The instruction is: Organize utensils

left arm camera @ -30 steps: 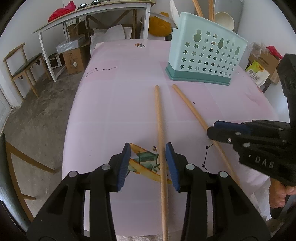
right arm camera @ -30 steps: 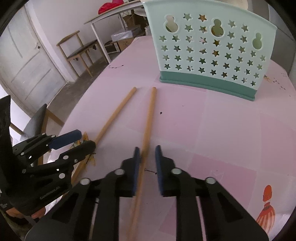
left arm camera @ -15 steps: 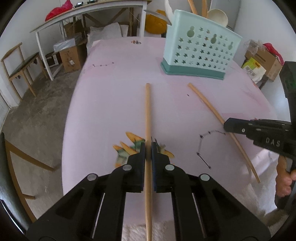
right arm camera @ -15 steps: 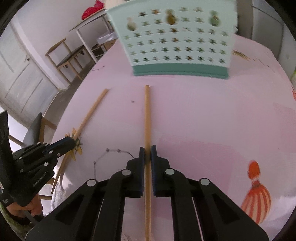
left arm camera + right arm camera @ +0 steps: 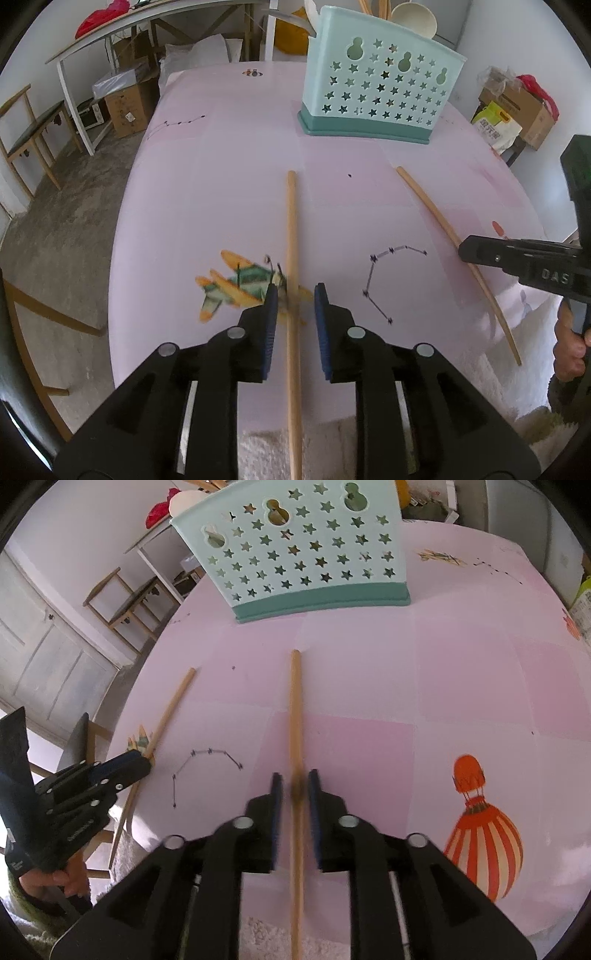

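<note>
While both grippers' jaws are opening, a chopstick (image 5: 291,229) lies loose between the left gripper (image 5: 295,295) pads and another chopstick (image 5: 295,709) between the right gripper (image 5: 295,781) pads; either may be rolled off the tablecloth (image 5: 221,184), short of the caddy (image 5: 376,85).

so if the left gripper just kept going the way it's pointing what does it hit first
Most likely the wooden stick lying between its opening jaws, then the pink tablecloth under it. The left gripper points steeply down, so the teal utensil basket looks beyond that line.
</note>
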`<state>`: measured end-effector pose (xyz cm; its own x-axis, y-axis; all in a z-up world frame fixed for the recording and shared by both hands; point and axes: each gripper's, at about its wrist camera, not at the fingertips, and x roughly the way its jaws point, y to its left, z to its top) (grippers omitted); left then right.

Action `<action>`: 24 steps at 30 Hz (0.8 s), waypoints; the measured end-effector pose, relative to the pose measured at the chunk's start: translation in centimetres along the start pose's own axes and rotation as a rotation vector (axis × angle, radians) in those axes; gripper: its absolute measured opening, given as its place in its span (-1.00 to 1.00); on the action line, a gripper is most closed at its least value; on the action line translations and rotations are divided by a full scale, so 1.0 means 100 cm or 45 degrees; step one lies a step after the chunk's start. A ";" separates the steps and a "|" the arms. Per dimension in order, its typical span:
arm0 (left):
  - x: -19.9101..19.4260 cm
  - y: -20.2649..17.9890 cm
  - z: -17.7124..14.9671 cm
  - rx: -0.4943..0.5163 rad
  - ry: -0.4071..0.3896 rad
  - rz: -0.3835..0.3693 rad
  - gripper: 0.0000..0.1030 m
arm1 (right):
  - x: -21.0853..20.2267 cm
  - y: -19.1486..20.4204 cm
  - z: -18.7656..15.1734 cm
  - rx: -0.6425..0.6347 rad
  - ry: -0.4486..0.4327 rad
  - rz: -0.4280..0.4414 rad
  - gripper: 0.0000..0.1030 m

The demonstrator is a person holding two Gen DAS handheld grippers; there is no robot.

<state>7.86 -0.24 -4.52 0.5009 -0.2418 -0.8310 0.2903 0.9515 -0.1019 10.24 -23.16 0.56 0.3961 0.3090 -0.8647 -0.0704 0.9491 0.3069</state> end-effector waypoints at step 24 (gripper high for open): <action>0.029 -0.002 0.042 0.026 -0.003 0.165 -0.66 | 0.022 0.024 0.026 -0.137 -0.104 -0.178 -0.86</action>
<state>12.67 -1.91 -4.61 0.5375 -0.1174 -0.8350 0.2395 0.9707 0.0177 13.36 -20.36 0.42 0.4818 0.1723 -0.8592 -0.1056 0.9848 0.1383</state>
